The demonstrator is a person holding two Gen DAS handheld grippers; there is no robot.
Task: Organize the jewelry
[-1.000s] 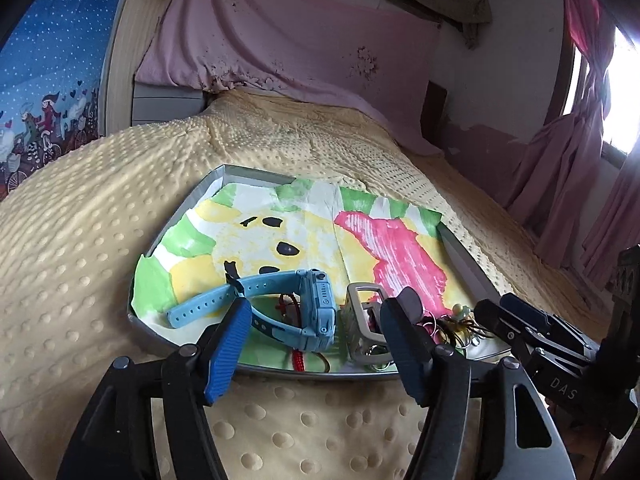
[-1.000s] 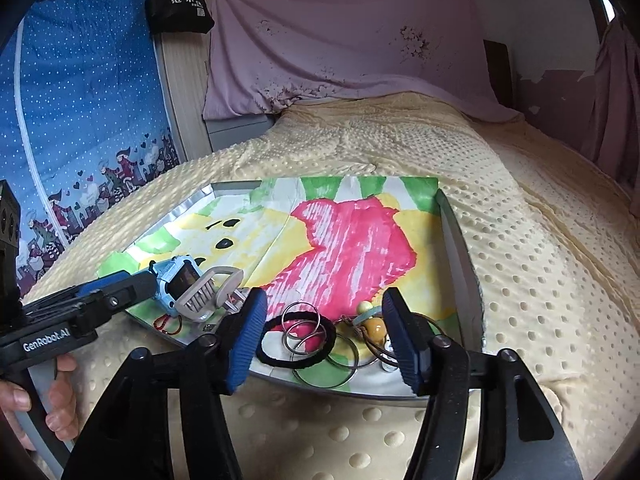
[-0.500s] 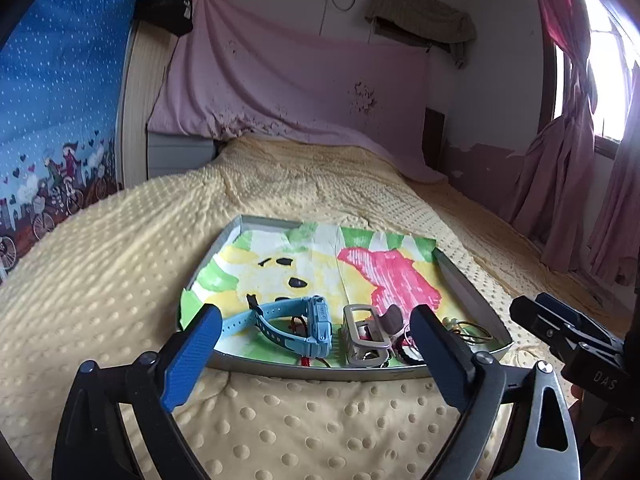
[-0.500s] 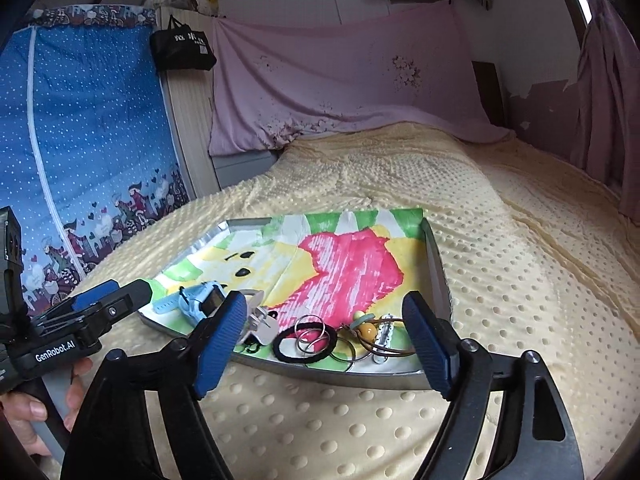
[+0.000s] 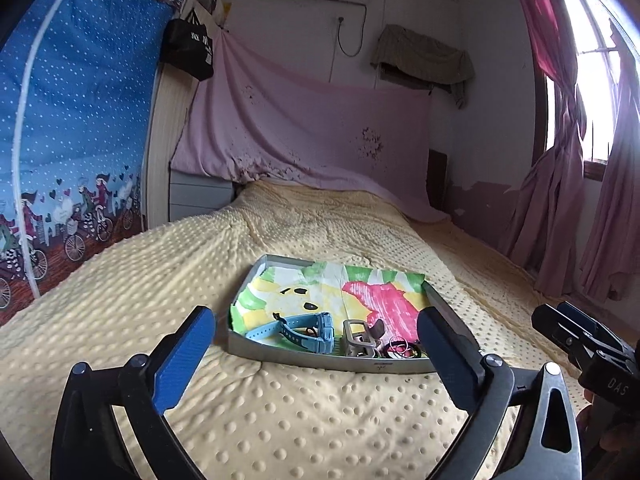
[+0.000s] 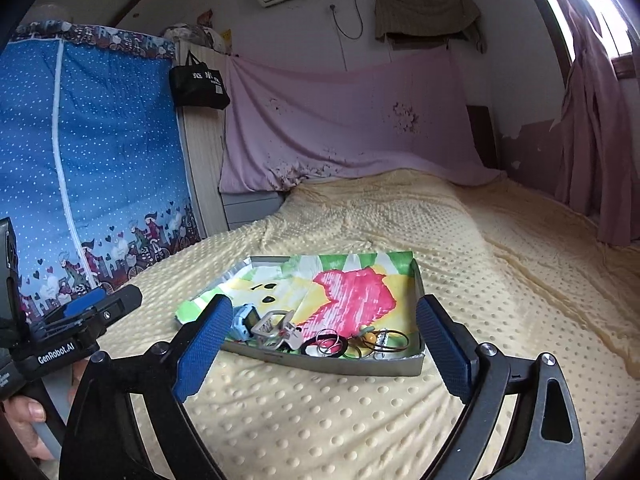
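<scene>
A shallow metal tray (image 5: 320, 360) lined with a bright cartoon cloth lies on the bed. Along its near edge sit a light blue watch (image 5: 308, 330), a silver watch (image 5: 358, 338) and a black hair tie with thin rings (image 5: 400, 348). The right wrist view shows the same tray (image 6: 360, 366), blue watch (image 6: 246, 322), silver watch (image 6: 276, 328), hair tie (image 6: 320, 350) and a yellow beaded piece (image 6: 370, 338). My left gripper (image 5: 315, 314) and right gripper (image 6: 325, 302) hang short of the tray, above the blanket. The jaws of both are opening, with nothing between them.
A yellow dotted blanket (image 5: 120, 320) covers the bed. A pink sheet (image 5: 320, 132) hangs at its head. A blue patterned fabric wardrobe (image 6: 100, 160) with a black bag (image 6: 198, 84) stands on the left, pink curtains (image 5: 580, 200) on the right. A hand (image 6: 24, 412) holds the left gripper's handle.
Both grippers have drawn back from the tray and risen, and their jaws have spread wide. The watches, rings and hair tie stay in the tray.
</scene>
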